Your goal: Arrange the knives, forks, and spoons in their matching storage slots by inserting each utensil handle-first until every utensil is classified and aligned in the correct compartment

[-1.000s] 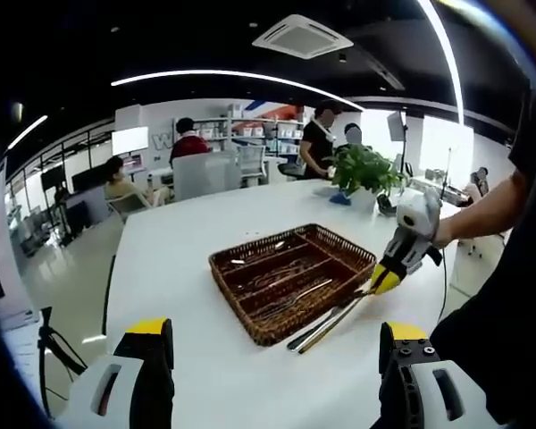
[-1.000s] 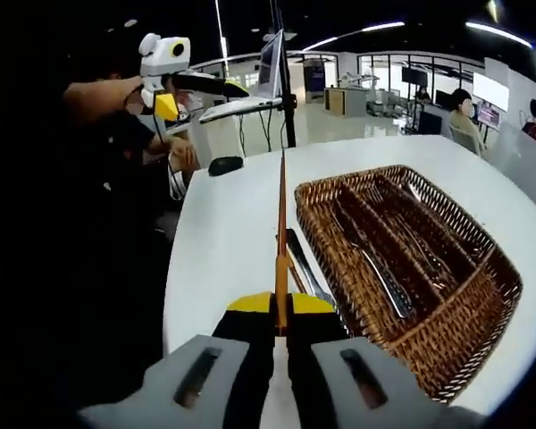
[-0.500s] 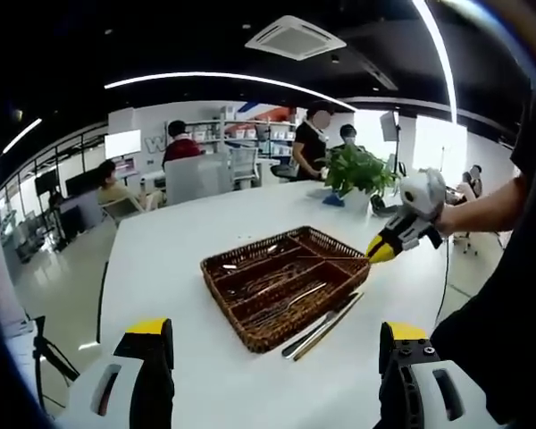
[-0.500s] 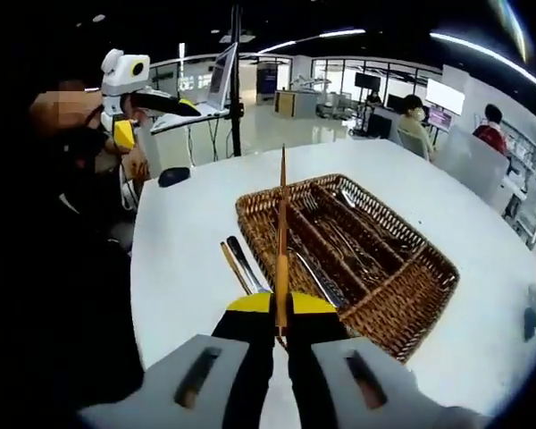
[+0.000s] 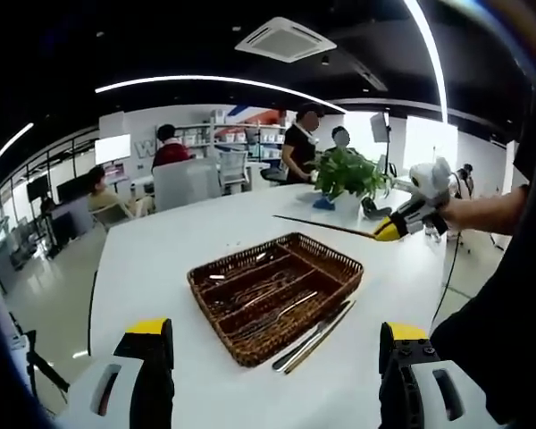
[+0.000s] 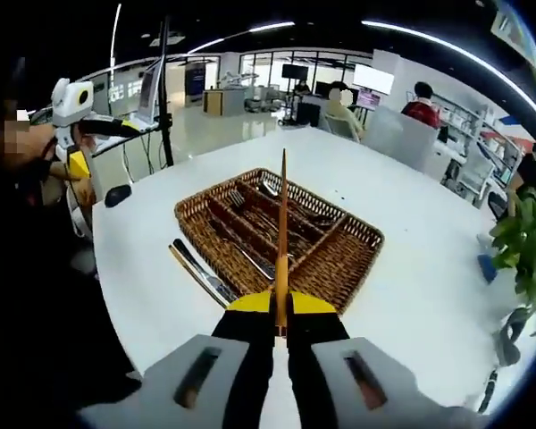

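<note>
Basket [image 6: 277, 241]: wicker, on white table. Right gripper [image 6: 281, 308] pinching wooden-handled utensil [image 6: 282, 232] above it. Left gripper [image 5: 272, 344] spread.

You see a rough woven wicker basket [image 6: 339, 259] on the smooth white desk [image 6: 411, 295], shiny metal cutlery [image 6: 250, 234] inside it.

I see an open-plan office under a dark ceiling with a square air-conditioning vent [image 5: 284, 38] and long curved light strips [image 5: 214, 80]. The big white table [image 5: 188, 241] carries a potted plant [image 5: 344, 172] at its far end. Beyond it stand bookshelves [image 5: 250, 138] against a white wall, where several people [image 5: 299, 147] sit or stand. The pale floor [image 6: 174, 125] shines.
</note>
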